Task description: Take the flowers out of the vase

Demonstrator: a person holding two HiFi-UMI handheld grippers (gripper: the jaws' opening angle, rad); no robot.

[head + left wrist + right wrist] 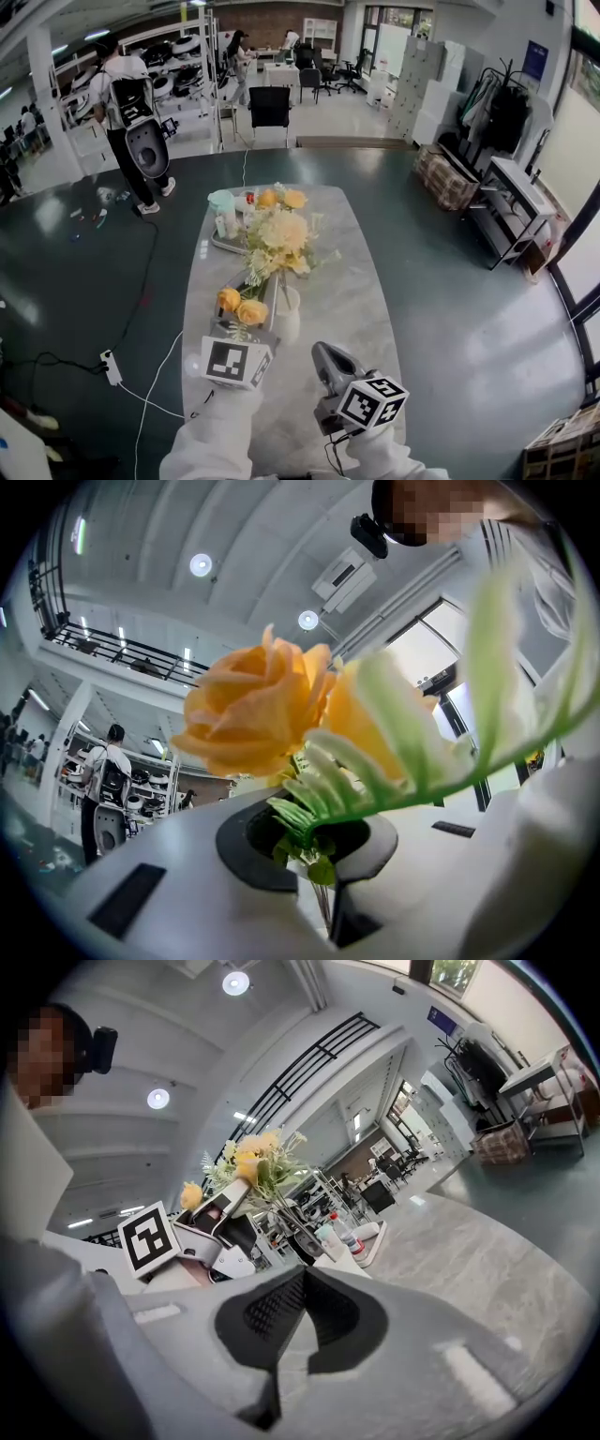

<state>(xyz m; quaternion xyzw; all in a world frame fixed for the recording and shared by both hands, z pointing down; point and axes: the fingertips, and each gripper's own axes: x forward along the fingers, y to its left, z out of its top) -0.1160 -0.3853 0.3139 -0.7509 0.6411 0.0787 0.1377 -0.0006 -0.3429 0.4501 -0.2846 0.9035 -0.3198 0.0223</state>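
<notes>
1. Marble surface in an open workshop carries the white vase.
2. Pinched tight on the orange roses, the left tongs grip the stem low, probably to spare the blooms. The right tongs are closed and empty.
3. Roses sit just left of the vase, blooms up, stem roughly upright. Cream flowers remain inside.

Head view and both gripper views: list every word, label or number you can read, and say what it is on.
No text is readable.
Left marker cube, right marker cube: square patterns, no letters.
Blue wall sign: too small.
Bottle label: blurred.
</notes>
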